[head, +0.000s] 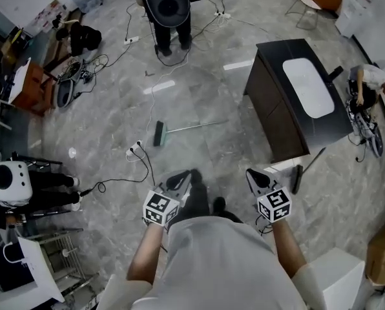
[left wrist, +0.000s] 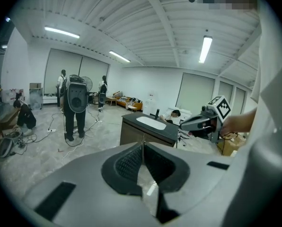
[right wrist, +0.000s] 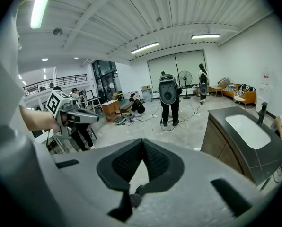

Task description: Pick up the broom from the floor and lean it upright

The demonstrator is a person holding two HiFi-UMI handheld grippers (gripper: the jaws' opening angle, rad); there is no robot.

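The broom lies flat on the grey floor ahead of me in the head view, with its dark brush head (head: 159,134) on the left and its thin metal handle (head: 199,126) running off to the right. My left gripper (head: 181,178) is held low in front of my body, short of the broom, and its jaws are shut with nothing in them (left wrist: 142,145). My right gripper (head: 255,175) is level with it on the right, also shut and holding nothing (right wrist: 142,141). Neither gripper touches the broom, and neither gripper view shows it.
A dark cabinet (head: 280,118) with a white sink stands to the right of the broom. A power strip and cables (head: 135,150) lie just left of the brush head. A person (head: 168,15) stands farther back. A white robot (head: 8,183) and racks are at the left.
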